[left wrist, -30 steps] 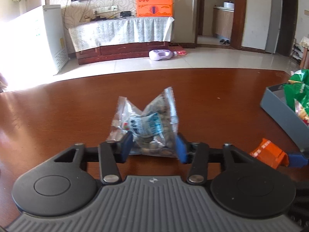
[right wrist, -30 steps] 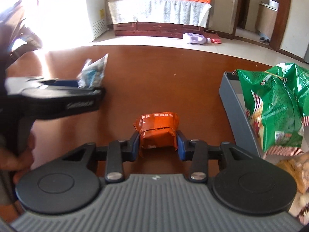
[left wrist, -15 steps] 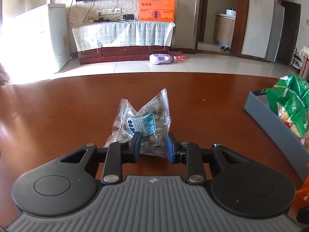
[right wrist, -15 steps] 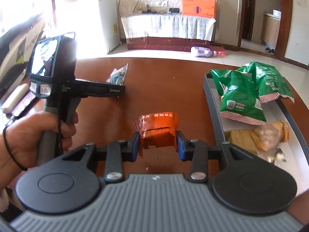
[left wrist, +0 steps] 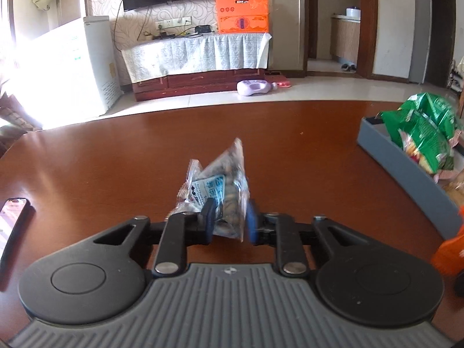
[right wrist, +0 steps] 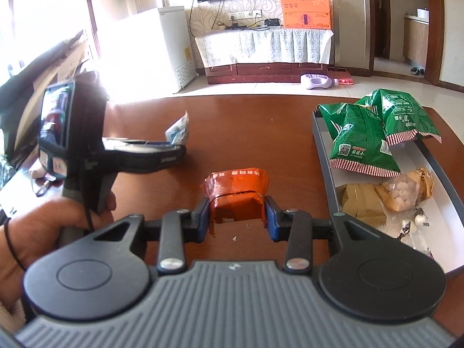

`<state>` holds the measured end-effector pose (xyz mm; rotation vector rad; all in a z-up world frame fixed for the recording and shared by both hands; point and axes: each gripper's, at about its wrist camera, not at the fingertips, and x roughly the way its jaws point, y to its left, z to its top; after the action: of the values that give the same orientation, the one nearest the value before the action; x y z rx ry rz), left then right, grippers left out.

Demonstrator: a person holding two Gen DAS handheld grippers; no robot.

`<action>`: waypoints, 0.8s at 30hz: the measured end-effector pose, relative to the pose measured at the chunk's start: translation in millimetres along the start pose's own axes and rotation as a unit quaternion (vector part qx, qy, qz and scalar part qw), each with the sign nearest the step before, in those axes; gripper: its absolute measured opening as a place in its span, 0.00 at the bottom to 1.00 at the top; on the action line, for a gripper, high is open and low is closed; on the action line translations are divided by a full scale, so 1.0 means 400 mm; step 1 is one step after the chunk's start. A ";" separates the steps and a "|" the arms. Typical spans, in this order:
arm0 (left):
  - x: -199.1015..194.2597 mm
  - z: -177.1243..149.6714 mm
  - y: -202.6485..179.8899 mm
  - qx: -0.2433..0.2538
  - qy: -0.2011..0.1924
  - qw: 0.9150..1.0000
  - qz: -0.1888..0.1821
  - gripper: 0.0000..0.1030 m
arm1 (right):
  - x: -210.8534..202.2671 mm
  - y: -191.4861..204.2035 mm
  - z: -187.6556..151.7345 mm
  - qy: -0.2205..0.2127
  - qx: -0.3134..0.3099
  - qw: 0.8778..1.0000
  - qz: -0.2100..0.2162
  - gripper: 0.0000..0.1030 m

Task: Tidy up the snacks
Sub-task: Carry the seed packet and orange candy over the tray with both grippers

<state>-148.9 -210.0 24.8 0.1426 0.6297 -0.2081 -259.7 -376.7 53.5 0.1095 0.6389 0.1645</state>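
Right gripper [right wrist: 236, 220] clenched on an orange snack packet [right wrist: 236, 197] above the brown table [right wrist: 261, 133], left gripper [left wrist: 230, 221] with jaws opening around a clear bag of nuts [left wrist: 219, 191], grey tray [right wrist: 324, 174] of green snack bags [right wrist: 359, 142] at two o'clock

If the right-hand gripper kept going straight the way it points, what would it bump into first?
Probably the bare wooden table. The right gripper, clamping the orange packet, points slightly downward; the gray tray lies off to its right.
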 end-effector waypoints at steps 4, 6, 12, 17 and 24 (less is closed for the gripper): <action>0.016 -0.008 0.003 0.024 -0.013 0.997 0.067 0.97 | -0.009 -0.018 -0.006 0.001 0.008 1.000 0.006 0.41; 0.022 0.000 0.000 0.040 -0.018 0.996 0.071 0.97 | -0.012 -0.022 -0.007 0.001 0.014 1.000 0.008 0.41; 0.101 0.003 0.016 0.024 0.033 0.998 0.056 1.00 | 0.004 -0.032 0.000 0.007 0.014 1.000 0.010 0.41; 0.133 0.012 0.076 -0.026 0.046 0.999 0.006 0.88 | 0.017 -0.019 -0.001 0.010 0.003 1.000 0.012 0.41; 0.090 0.009 0.000 0.034 0.016 0.999 -0.012 0.40 | 0.012 0.006 0.003 0.001 -0.015 1.000 0.008 0.41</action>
<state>-118.5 -215.9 6.2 0.2050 0.6562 -0.2516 -255.5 -373.6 51.9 0.0853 0.6382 0.1891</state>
